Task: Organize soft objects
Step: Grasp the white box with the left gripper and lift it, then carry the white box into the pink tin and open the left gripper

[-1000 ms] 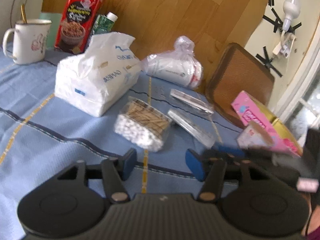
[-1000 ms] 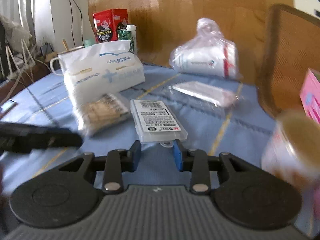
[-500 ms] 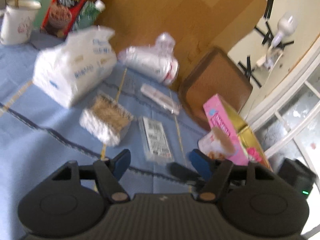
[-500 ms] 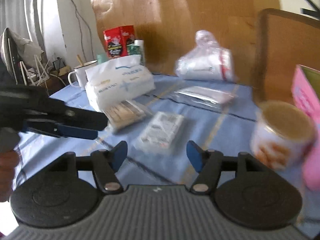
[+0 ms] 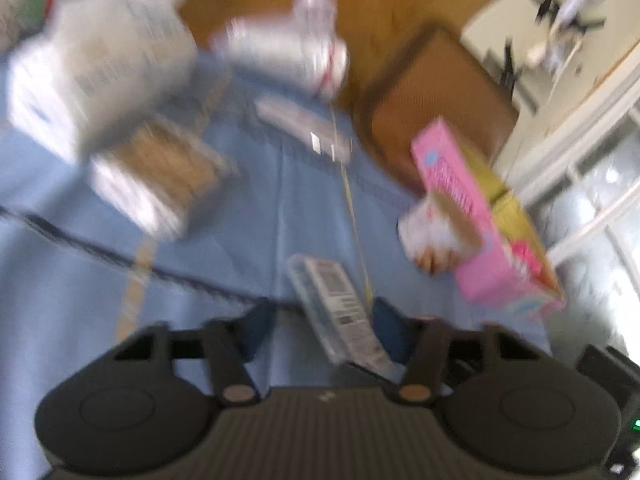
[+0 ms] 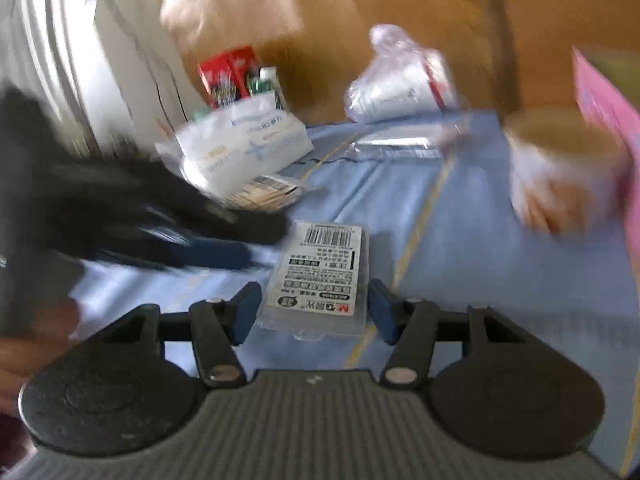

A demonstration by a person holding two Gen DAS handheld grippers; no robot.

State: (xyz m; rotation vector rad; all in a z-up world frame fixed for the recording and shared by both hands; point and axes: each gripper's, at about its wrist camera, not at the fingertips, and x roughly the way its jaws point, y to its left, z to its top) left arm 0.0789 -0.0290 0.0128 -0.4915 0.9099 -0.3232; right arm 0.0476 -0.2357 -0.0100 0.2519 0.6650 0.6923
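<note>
You are near the start of this job, as far as these blurred views let anyone judge: the soft things sit scattered on the blue-clothed surface and none is gathered or in hand. Your right gripper stands with its jaws apart, straddling the near end of a flat clear plastic case with a barcode label, but the blue pads are clear of its sides, so nothing is clamped. Your left gripper is likewise spread; the same case lies between its fingers, closer to the right one, and whether that pad touches it cannot be told. That case looks rigid, so it is probably not one of the soft items. Those wait further back: the white tissue pack, the packet of cotton swabs just in front of it, and the bagged white roll against the wooden panel. To the right, a small cup rests against the pink box. No obvious collecting place shows, so the sorting all seems ahead of you.
</note>
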